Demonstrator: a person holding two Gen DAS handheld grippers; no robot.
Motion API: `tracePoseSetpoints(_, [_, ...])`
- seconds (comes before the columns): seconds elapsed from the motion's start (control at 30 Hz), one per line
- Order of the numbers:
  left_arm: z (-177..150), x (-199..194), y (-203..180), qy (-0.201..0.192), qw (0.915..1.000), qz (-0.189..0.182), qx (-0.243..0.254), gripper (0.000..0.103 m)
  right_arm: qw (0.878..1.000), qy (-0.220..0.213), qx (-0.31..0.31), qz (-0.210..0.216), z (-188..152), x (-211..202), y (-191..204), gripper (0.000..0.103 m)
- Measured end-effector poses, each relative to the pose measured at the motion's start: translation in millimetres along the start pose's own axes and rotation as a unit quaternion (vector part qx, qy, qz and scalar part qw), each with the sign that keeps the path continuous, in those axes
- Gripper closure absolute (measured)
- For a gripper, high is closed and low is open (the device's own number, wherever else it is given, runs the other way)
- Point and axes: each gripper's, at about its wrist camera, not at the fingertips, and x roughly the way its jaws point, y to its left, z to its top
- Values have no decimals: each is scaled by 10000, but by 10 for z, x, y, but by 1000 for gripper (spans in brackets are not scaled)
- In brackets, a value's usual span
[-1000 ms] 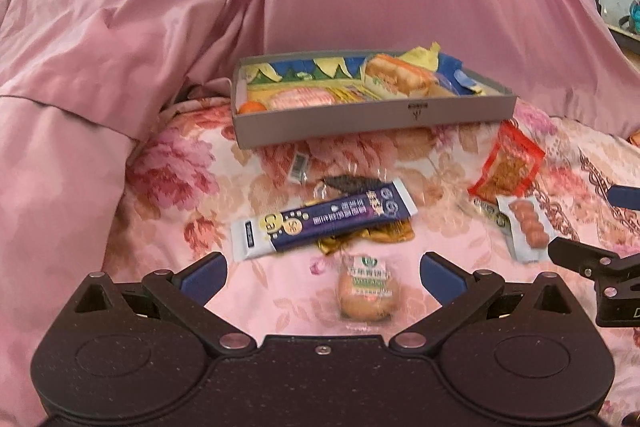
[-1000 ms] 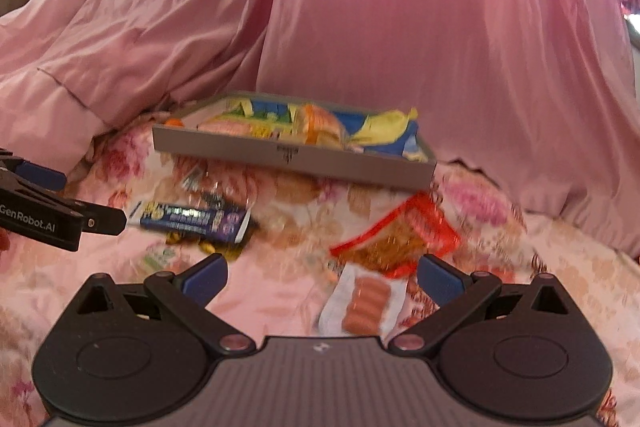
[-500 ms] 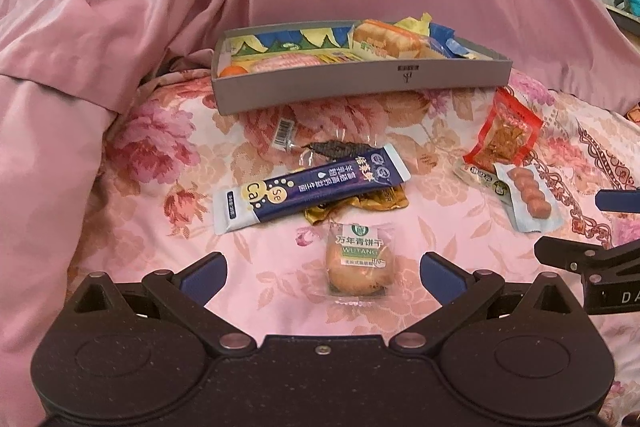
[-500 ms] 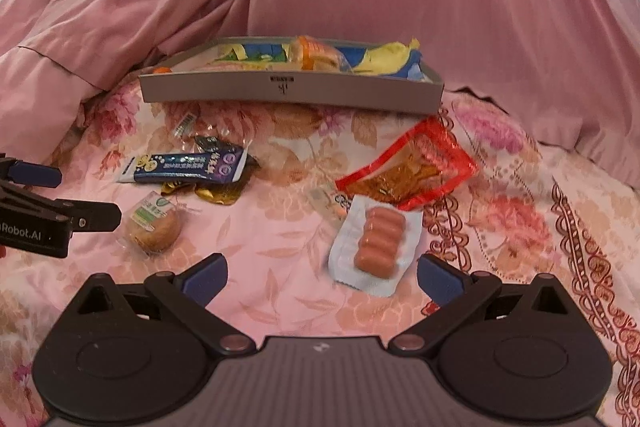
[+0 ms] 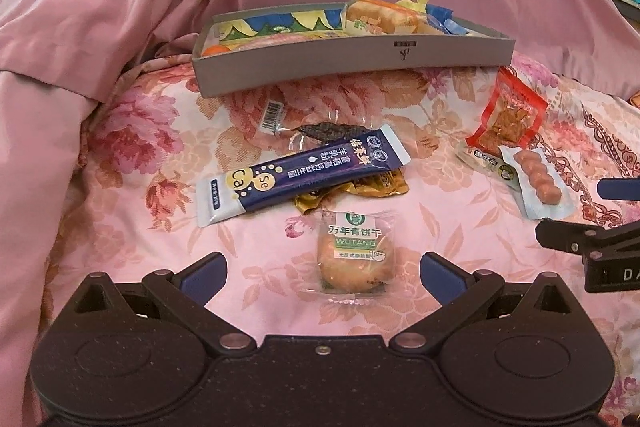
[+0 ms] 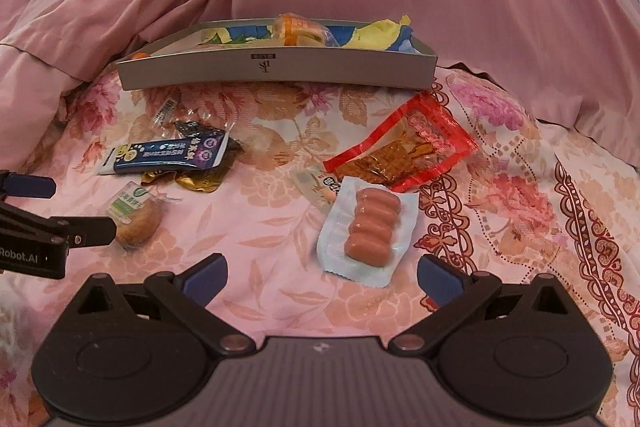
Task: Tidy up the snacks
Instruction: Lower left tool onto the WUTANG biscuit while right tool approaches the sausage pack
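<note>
Pink floral bedspread w/ loose snacks, L to R. Navy sachet lies angled over a gold wrapper; clear dark-snack pkt just behind it. Near side of those: round biscuit pkt, green label, flat on cloth, sitting between the left gripper tips but not touched, jaws spread wide. Grey tray at back, part-filled w/ yellow/blue bags + a bread pkt. Further R: red-edged pkt resting on a small white pkt, then sausage pkt, 4 links, overlapping the red one's near edge. Right gripper fingers wide apart, nothing held; sausage pkt lies just ahead, between the tips, no contact.
</note>
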Motion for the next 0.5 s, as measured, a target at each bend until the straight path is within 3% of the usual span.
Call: tracePoseSetpoints(0.5, [12, 313, -66, 161, 9996, -82, 214, 1, 9994, 61, 243, -226, 78, 344, -232, 0])
